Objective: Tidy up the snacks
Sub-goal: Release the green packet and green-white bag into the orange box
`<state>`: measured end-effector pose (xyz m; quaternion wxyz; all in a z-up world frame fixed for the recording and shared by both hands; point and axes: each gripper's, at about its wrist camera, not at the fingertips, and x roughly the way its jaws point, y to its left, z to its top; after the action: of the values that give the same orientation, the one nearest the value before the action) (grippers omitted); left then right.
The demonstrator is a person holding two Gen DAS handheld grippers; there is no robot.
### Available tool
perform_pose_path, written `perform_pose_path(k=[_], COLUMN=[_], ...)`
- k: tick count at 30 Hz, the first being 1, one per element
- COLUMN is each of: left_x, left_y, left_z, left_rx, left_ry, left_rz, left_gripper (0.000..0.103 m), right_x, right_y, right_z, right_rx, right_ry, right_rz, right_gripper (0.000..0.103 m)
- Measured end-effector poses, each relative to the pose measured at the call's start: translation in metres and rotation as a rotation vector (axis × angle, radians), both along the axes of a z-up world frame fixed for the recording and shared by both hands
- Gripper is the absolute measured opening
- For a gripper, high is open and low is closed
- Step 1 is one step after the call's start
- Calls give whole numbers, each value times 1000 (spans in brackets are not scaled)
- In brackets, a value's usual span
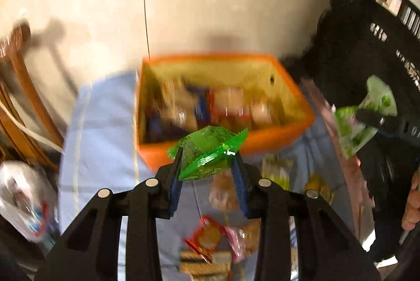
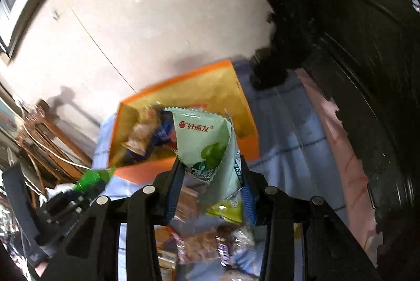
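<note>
My left gripper (image 1: pixel 207 157) is shut on a bright green snack packet (image 1: pixel 207 155) and holds it just in front of the near wall of an orange box (image 1: pixel 294 94) that holds several snack packs. My right gripper (image 2: pixel 210 165) is shut on a pale green snack bag (image 2: pixel 204 139) with red characters, held above the near edge of the orange box (image 2: pixel 246 107). The right gripper with its pale green bag (image 1: pixel 354 128) shows at the right of the left wrist view. The left gripper's green packet (image 2: pixel 94 177) shows at the left of the right wrist view.
Loose snack packs (image 1: pixel 210 233) lie on the light blue cloth (image 1: pixel 99 128) under the grippers; they also show in the right wrist view (image 2: pixel 207 241). A black chair (image 2: pixel 354 44) stands on the right, a wooden chair (image 1: pixel 18 97) and a plastic bag (image 1: pixel 23 199) on the left.
</note>
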<state>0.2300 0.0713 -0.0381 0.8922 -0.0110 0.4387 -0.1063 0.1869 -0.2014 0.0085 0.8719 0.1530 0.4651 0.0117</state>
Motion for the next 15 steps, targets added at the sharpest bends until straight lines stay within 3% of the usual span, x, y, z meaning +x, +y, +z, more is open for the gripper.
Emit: perform_pose_path(k=[3, 6, 10, 15], left_x=[20, 53, 102, 125], left_y=[1, -6, -12, -17], left_z=[34, 48, 45, 44], left_rx=[6, 57, 98, 140], left_ry=[-43, -25, 72, 76], left_rz=[-8, 15, 67, 92], left_gripper=[34, 34, 34, 34], right_x=[19, 57, 109, 143], right_y=[8, 16, 34, 46], right_z=[19, 19, 14, 7], right_rx=[-47, -27, -57, -70], right_ry=[-24, 55, 135, 177], right_rz=[44, 78, 100, 115], right_gripper=[40, 40, 40, 41])
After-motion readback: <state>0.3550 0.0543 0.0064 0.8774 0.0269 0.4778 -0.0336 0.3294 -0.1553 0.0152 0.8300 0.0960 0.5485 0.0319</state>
